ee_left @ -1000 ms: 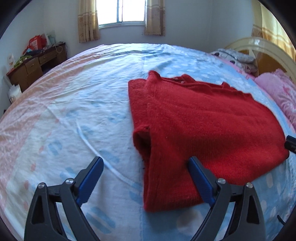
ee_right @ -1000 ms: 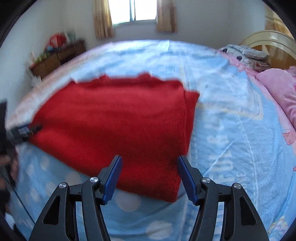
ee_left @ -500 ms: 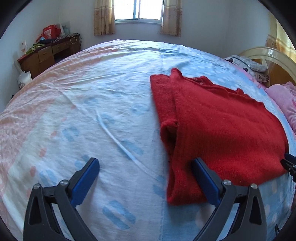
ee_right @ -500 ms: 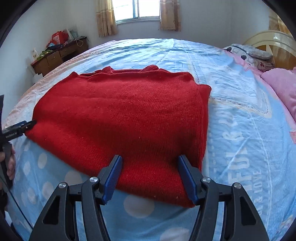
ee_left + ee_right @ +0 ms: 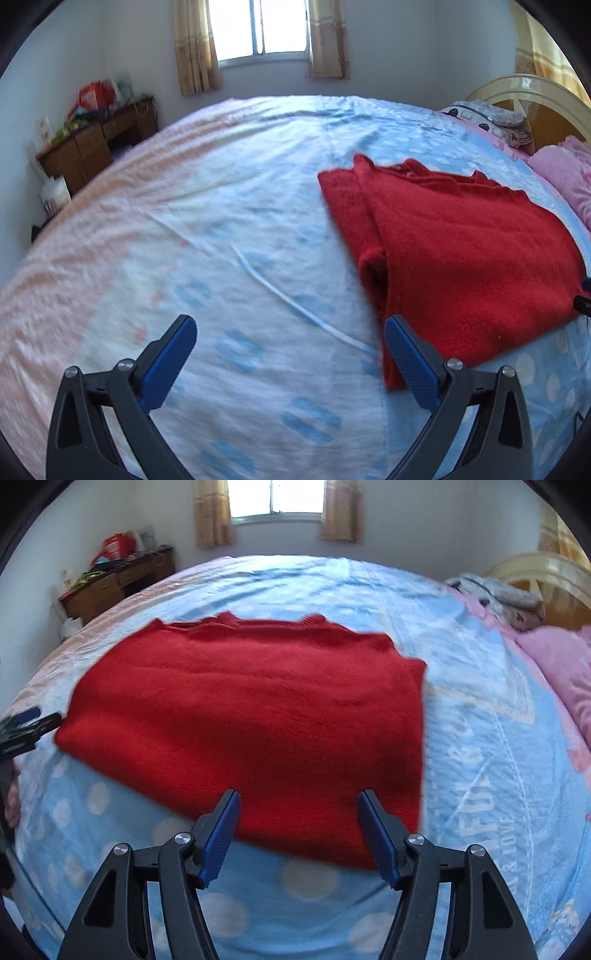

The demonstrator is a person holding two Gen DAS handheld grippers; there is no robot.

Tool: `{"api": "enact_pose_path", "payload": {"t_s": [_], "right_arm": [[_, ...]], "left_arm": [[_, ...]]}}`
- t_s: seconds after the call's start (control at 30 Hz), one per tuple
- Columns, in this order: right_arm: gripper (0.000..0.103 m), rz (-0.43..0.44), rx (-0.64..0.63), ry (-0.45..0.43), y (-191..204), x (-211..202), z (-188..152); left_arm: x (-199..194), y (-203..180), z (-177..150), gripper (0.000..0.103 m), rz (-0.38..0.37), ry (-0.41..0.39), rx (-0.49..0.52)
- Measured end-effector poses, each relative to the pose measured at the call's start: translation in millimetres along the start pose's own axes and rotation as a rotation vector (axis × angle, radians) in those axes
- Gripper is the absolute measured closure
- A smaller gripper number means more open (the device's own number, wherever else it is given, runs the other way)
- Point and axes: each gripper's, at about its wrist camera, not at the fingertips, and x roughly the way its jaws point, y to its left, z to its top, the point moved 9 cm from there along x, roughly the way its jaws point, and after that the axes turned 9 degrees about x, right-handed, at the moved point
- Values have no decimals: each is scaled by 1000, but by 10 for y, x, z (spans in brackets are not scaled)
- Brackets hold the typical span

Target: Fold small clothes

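Left hand-held gripper (image 5: 290, 356): released, its jaws having just been opening to their widest, with only bed sheet (image 5: 221, 258) between them; the pad (image 5: 412, 363) at 4 o'clock stands against the near left corner of the red sweater (image 5: 461, 258) without pinching it, apparently freeing the sleeve side it has laid in. Centre: the sweater lies flat on the bed, left sleeve edge turned inward along its side, collar away toward 12 o'clock near the window (image 5: 264, 27), hem nearest the person; this layout suggests the sides are tucked and the hem-to-collar fold remains. Right hand-held gripper (image 5: 297, 834): jaws part-open and gripping nothing, having just been opening slightly, and poised over the sweater's near hem (image 5: 314, 845) at 6 o'clock, seemingly placed to take that edge. In the right wrist view, the left tool's tip (image 5: 27, 723) shows at 9 o'clock, beside the sweater's left corner. Pink pillows (image 5: 569, 181) lie at 2 o'clock, well apart.
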Motion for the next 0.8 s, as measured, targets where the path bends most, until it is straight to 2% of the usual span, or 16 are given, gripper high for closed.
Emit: {"api": "enact_pose_path", "payload": {"t_s": [0.2,0.43,0.8], "right_arm": [[37,57,-184,-68,711,-152,-3],[37,96,-313,-88,1386,-36,-83],[37,103,-433,-155,1906,25,-228]], "left_arm": [[87,92,10,0,23,19,3],[121,111,-41,0,5,38,-8],[166,110,-2,0,-9,49,1]]}}
